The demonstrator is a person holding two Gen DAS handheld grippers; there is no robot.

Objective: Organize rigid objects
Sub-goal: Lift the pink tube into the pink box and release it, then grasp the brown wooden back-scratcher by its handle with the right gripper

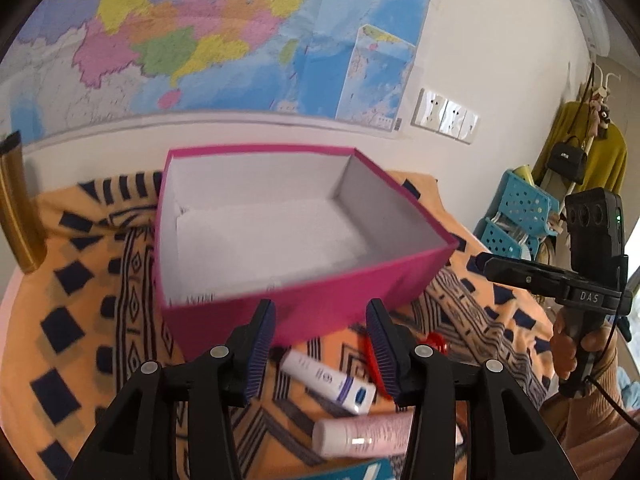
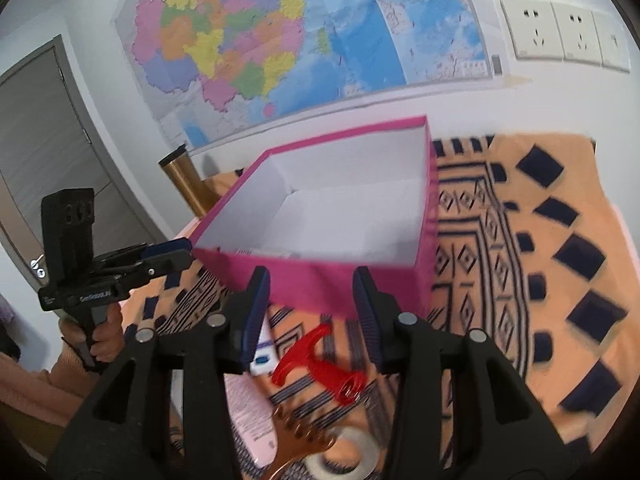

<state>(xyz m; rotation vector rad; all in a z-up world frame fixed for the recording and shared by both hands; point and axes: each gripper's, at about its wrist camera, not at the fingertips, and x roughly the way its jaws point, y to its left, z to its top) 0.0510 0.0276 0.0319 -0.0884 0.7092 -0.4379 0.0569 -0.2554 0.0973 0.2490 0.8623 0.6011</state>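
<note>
The pink box [image 1: 304,236] was the anchor for pretty much everything: it sat open-topped on the orange patterned cloth [image 1: 80,280], white inside, with nothing visible in it, and the wall map [image 1: 200,40] hung right behind it. The left gripper [image 1: 320,344] hovered just in front of the box's near wall, fingers spread apart and gripping nothing. Below it, in front of the box, lay a white tube with a blue logo [image 1: 330,380], and a bit farther out from the box a pale pink tube [image 1: 360,434], both on their sides on the cloth. A red plastic piece [image 1: 436,342] poked out beside the right finger, mostly hidden in that view. From the right wrist camera, the right gripper [image 2: 310,316] was also released, nothing between its pads, hanging over the cloth in front of the box. The red T-shaped plastic piece [image 2: 316,368] lay flat just in front of the box there, with the white tube [image 2: 264,350] partly hidden behind the left finger. Farther from the box toward the camera were a copper-coloured metal tool [image 2: 298,436] and a roll of clear tape [image 2: 344,456], apparently touching. A brass-coloured cylinder [image 2: 186,180] stood off the box's far left corner.
</note>
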